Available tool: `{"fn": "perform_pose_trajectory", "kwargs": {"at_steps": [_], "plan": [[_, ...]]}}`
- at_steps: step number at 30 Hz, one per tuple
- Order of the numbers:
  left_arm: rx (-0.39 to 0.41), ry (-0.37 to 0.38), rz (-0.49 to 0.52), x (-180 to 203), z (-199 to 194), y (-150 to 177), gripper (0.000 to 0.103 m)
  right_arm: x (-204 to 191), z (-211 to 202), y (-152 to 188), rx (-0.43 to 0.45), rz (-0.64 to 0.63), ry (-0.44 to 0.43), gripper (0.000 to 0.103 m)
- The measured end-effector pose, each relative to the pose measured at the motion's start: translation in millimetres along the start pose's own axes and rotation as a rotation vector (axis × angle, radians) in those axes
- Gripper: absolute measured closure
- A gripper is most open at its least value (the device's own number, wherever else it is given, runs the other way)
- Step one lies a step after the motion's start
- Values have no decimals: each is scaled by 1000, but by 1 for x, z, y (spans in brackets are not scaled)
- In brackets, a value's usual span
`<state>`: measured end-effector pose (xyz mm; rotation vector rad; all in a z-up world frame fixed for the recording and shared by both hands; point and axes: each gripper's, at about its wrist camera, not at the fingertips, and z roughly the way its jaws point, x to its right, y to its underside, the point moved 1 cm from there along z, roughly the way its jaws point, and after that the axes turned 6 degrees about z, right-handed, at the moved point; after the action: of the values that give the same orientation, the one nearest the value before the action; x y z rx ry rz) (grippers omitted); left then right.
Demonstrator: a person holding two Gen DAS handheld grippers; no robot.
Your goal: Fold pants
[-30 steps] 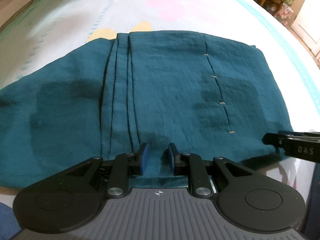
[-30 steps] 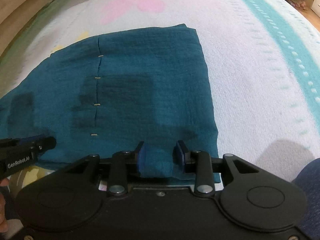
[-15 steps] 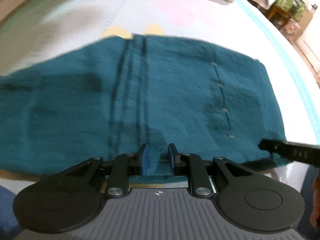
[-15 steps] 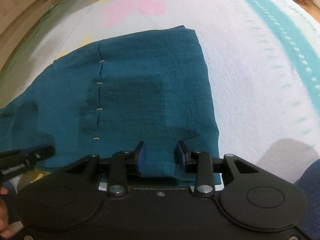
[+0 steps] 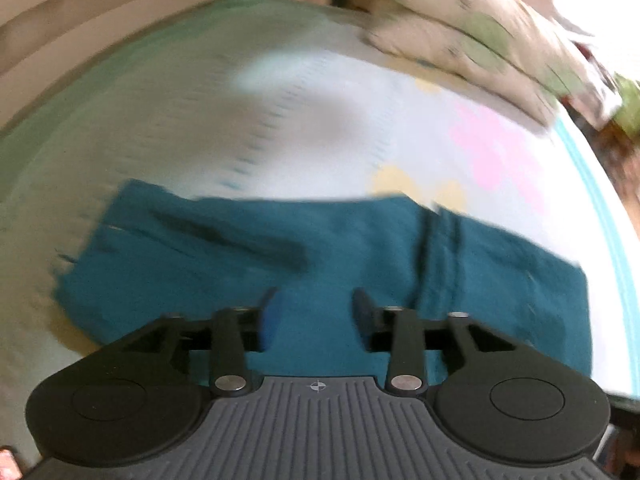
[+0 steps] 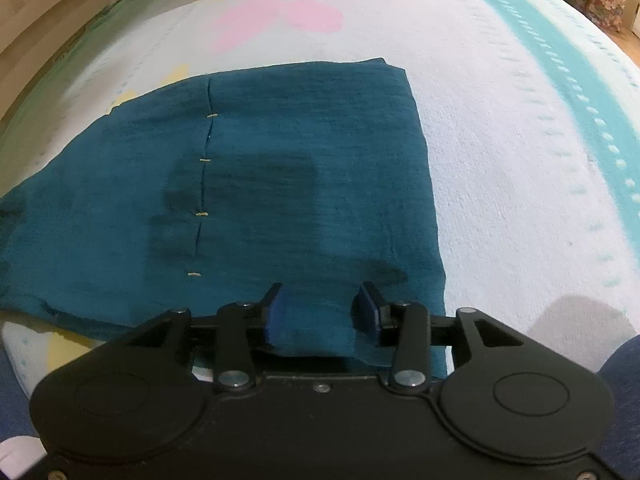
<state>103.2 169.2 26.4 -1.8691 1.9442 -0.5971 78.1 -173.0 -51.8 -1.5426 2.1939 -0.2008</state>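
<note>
Pale bedding with pink and yellow flower shapes and a turquoise stripe along its right side covers the bed, and the teal pants lie flat on it, folded into a broad band. Much of the left wrist view is smeared by motion blur, so the pillows at the head of the bed and the wooden frame behind them read only as soft shapes, and the seams on the pants there are hard to trace. In that view the band's long axis runs left to right across the frame, with its left end ragged and unclear and its right end cut square near the turquoise stripe. The near edge of the cloth is hidden under both tool bodies. The left gripper has its fingers spread wide apart over the fabric, nothing pinched between them. In the right wrist view the picture is sharp: a seam with small yellow stitches runs away from the camera, the right end of the pants forms a straight edge, and the left part runs out of frame. The right gripper has its blue pads either side of a raised fold at the near edge; whether they actually press it I cannot tell
</note>
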Motion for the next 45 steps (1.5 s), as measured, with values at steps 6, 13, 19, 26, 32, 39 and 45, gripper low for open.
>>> {"fn": "perform_pose_trajectory", "kwargs": {"at_steps": [6, 13, 19, 26, 32, 39, 45], "plan": [[39, -89, -113, -67, -18, -12, 60, -18, -18, -7, 73, -18, -42, 51], [2, -121, -193, -113, -14, -4, 60, -90, -27, -18, 86, -143, -187, 51], [-42, -96, -243, -138, -13, 18, 59, -155, -2, -14, 13, -258, -250, 51], [-81, -31, -248, -144, 1, 37, 48, -191, 33, 2, -98, -334, -231, 51], [-118, 8, -311, -151, 23, 48, 41, -200, 43, 6, -98, -393, -194, 47], [-86, 29, -351, -156, 34, 44, 26, -207, 42, 10, -110, -399, -192, 43], [-56, 29, -372, -161, 46, 33, 24, -211, 49, 15, -99, -422, -179, 39]]}}
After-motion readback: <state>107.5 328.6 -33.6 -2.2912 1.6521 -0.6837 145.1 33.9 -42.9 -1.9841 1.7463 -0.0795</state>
